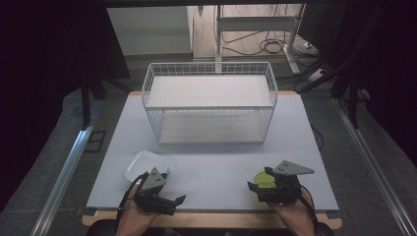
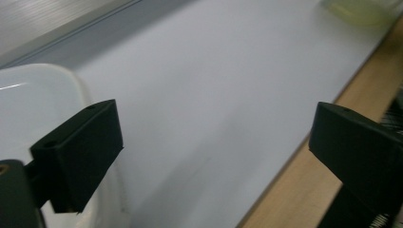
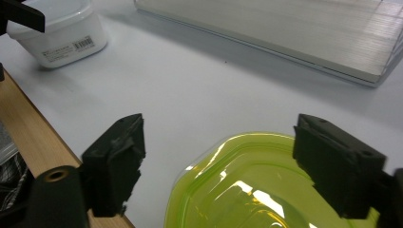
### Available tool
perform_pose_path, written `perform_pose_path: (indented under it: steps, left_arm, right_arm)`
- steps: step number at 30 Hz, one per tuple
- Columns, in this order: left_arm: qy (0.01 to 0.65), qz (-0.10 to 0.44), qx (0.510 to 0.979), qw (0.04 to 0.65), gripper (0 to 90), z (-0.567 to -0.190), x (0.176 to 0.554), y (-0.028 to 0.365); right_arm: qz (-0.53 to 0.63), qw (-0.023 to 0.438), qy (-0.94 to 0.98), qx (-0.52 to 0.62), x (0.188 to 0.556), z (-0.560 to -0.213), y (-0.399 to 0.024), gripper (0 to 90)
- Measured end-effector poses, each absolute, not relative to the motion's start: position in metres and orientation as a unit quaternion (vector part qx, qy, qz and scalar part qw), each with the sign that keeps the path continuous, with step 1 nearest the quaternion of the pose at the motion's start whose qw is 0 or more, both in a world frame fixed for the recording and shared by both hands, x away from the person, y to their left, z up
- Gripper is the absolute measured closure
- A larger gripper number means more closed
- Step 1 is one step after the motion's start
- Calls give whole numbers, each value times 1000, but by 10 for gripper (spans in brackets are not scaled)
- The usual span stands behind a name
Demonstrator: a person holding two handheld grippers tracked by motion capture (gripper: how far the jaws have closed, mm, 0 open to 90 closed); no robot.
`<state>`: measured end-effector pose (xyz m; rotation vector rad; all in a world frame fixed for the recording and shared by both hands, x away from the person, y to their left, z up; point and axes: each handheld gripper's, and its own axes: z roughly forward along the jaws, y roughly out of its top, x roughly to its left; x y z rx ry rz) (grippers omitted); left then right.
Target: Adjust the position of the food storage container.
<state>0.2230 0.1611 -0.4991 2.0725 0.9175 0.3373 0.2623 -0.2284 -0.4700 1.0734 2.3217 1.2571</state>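
The right gripper (image 3: 216, 166) is being held with jaws apart over the green lid (image 3: 256, 185), near the table's (image 1: 211, 162) front right corner. The left gripper (image 2: 214, 156) is being held wide open, gripping nothing, beside the white container (image 1: 145, 164) near the front left corner.

My left gripper (image 1: 164, 199) sits just beside the white tub (image 1: 143, 164). My right gripper (image 1: 263, 187) is over the green lid (image 1: 263, 178), wire basket (image 1: 210, 101) behind.
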Motion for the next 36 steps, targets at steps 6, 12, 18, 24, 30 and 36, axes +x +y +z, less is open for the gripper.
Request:
perform_pose_path:
  steps: [6,12,18,24,30,36]
  left_arm:
    - [352,132,826,419,75,-500,221,159]
    - [343,140,828,421,143,-500,221,160]
    - [333,146,828,426,188,-501,220,159]
    - [331,155,826,430,181,-503,220,159]
    - [334,148,825,431,160,-506,222,157]
    - [332,148,825,433,159,-506,222,157]
  right_arm:
    - [437,157,808,363,261,-469,-227,242]
    - [432,153,808,369,262,-471,-229,274]
    - [431,157,809,367,260,-470,-229,313]
    - [429,158,811,365,259,-467,-230,449]
    - [431,155,818,348,252,-457,-226,877]
    - [408,133,838,337,252,-464,-211,896]
